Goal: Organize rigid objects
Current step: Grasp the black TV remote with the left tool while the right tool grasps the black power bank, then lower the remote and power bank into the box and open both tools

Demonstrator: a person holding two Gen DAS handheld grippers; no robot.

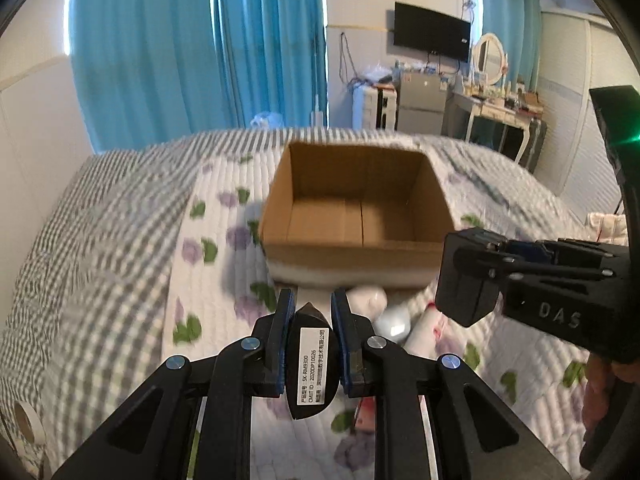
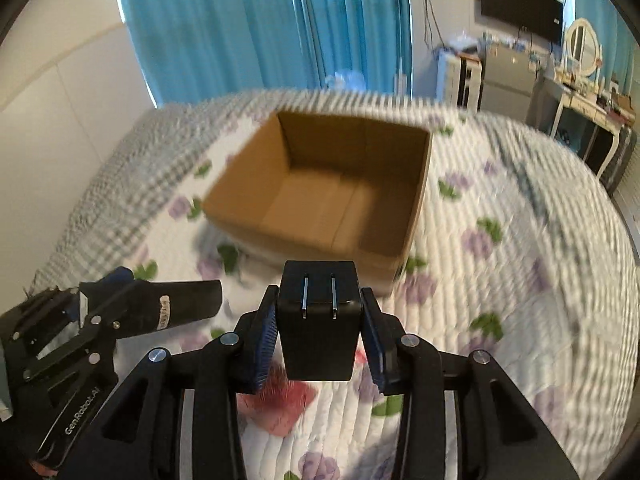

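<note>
An open, empty cardboard box [image 1: 356, 208] stands on the bed ahead, also in the right wrist view [image 2: 320, 196]. My left gripper [image 1: 312, 304] is shut on a black remote control [image 1: 312, 360] with a white label, held short of the box's near wall. My right gripper [image 2: 319, 316] is shut on a black plug adapter [image 2: 319, 320] with two metal prongs, just before the box's near corner. The left wrist view shows the right gripper with the adapter [image 1: 468, 280] at right. The right wrist view shows the left gripper with the remote [image 2: 176, 304] at left.
The bed has a floral quilt [image 2: 500, 280] and a grey checked blanket [image 1: 100, 220]. White and red items [image 1: 400, 320] lie on the quilt below the box. A pink-red item [image 2: 280, 404] lies under my right gripper. A tape roll [image 1: 26, 424] sits at far left. Curtains, fridge and dresser stand behind.
</note>
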